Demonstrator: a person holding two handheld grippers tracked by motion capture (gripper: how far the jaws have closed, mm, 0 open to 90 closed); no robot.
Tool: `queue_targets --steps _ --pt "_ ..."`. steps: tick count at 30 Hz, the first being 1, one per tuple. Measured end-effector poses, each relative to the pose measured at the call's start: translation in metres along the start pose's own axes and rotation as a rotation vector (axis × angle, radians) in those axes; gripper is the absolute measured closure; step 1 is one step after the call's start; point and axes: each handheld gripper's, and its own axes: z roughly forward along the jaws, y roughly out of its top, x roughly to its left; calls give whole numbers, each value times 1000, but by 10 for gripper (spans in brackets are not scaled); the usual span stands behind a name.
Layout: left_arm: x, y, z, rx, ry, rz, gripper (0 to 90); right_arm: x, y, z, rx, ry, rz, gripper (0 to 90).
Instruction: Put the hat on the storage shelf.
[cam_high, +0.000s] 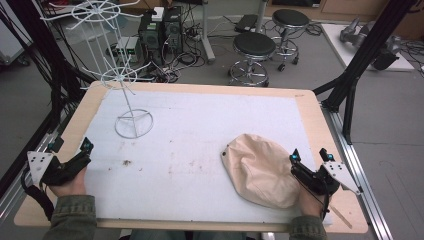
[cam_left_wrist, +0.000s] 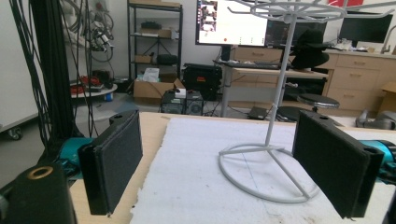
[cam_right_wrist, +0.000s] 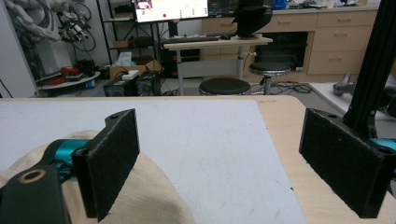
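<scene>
A beige cap (cam_high: 260, 169) lies on the white mat at the table's right front, and its crown (cam_right_wrist: 140, 196) rises under the left jaw in the right gripper view. My right gripper (cam_high: 311, 156) stands open just right of the cap, nothing between its jaws (cam_right_wrist: 219, 163). A white wire rack (cam_high: 131, 102) with spoked rings stands at the mat's back left; its round base (cam_left_wrist: 266, 172) is ahead in the left gripper view. My left gripper (cam_high: 71, 145) is open at the table's left edge, empty (cam_left_wrist: 217, 163).
The white mat (cam_high: 200, 130) covers most of the wooden table (cam_high: 312, 115). Beyond the far edge stand two black stools (cam_high: 255, 50), computer cases and cables. A black frame post (cam_high: 360, 60) rises at the right.
</scene>
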Motion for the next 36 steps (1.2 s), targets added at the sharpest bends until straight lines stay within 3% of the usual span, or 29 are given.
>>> queue_targets --steps 29,36 --pt "4 -1 2 6 -11 -32 166 -1 2 3 12 19 7 115" --pt "4 -2 3 10 -14 -35 166 7 14 3 10 79 -14 115"
